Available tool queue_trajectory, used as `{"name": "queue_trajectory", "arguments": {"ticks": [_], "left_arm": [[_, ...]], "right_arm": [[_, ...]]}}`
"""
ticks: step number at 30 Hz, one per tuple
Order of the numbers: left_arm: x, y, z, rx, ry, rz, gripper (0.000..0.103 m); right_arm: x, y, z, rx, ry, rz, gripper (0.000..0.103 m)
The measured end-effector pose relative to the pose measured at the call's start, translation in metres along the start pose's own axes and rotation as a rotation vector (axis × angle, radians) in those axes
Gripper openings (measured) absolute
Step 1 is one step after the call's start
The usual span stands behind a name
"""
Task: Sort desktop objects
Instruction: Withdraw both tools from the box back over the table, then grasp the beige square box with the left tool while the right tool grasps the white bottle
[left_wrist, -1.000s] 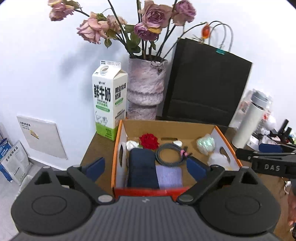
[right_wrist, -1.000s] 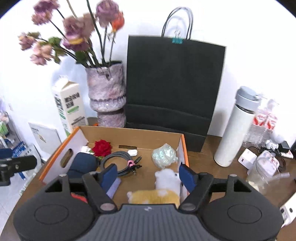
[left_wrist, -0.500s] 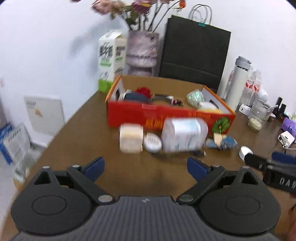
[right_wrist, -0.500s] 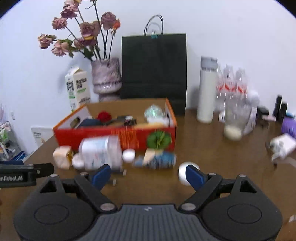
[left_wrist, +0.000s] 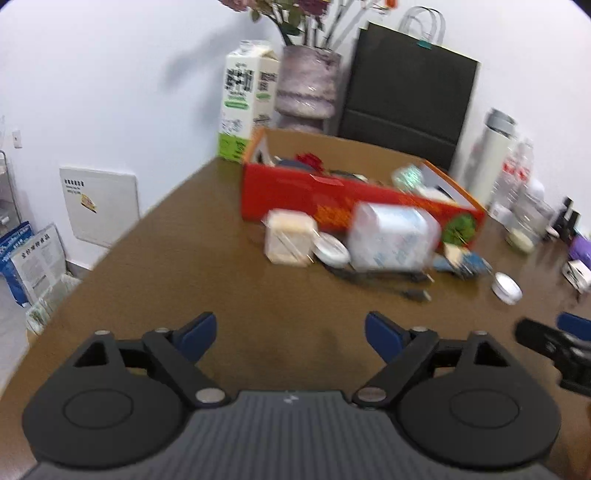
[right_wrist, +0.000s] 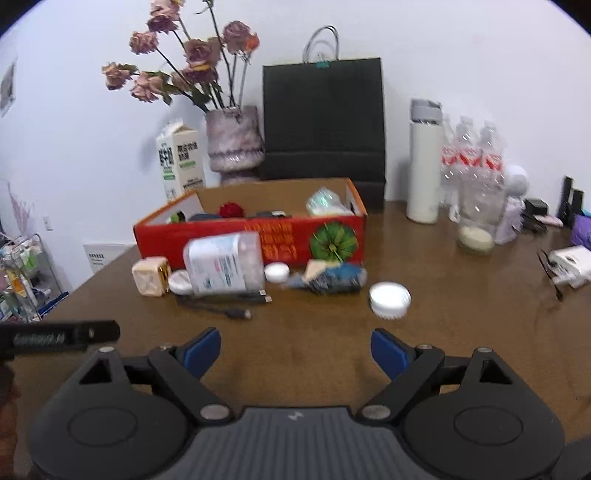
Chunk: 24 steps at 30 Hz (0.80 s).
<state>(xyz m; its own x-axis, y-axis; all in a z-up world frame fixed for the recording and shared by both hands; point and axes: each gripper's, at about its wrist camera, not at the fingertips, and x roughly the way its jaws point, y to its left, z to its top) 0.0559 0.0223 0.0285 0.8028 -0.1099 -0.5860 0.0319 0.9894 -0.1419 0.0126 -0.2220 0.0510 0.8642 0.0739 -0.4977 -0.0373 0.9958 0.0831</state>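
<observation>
Both grippers, withdrawn from above the red cardboard box to bare brown bench: left gripper jaws closing on nothing, right gripper jaws spread, empty; clutter before the box awaits sorting

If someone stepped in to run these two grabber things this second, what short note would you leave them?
Left gripper: empty, jaws closing on nothing, above bare table.
Right gripper: open, empty.
Red box already holds a red flower, a cable and a few small things.
Left on the table in front of the box: beige cube, clear tub on its side, black cable, blue packet, white round tins.
Nothing is held; pick any of them next.
</observation>
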Motion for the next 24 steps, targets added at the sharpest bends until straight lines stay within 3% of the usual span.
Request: {"name": "queue_trajectory", "arguments": {"ticks": [3, 7, 9, 14, 18, 20, 24], "left_arm": [[0.018, 0.005, 0.019, 0.027, -0.005, -0.092, 0.082], [0.045, -0.002, 0.041, 0.085, 0.001, -0.083, 0.07], [0.06, -0.004, 0.05, 0.108, -0.012, -0.097, 0.069], [0.087, 0.005, 0.059, 0.037, -0.039, -0.127, 0.056], [0.086, 0.012, 0.051, 0.03, -0.071, -0.116, 0.058], [0.085, 0.022, 0.046, -0.012, -0.07, -0.127, 0.065], [0.085, 0.037, 0.046, -0.096, -0.049, -0.159, 0.067]], "right_arm": [[0.014, 0.0, 0.014, 0.026, -0.01, 0.006, 0.089], [0.032, 0.009, 0.031, 0.031, -0.015, 0.047, 0.089], [0.04, 0.015, 0.036, 0.021, -0.019, 0.055, 0.089], [0.069, 0.025, 0.048, 0.0, -0.004, 0.093, 0.089], [0.089, 0.033, 0.059, -0.013, 0.0, 0.11, 0.089], [0.1, 0.038, 0.065, -0.013, 0.0, 0.108, 0.089], [0.121, 0.046, 0.073, 0.003, 0.005, 0.122, 0.089]]}}
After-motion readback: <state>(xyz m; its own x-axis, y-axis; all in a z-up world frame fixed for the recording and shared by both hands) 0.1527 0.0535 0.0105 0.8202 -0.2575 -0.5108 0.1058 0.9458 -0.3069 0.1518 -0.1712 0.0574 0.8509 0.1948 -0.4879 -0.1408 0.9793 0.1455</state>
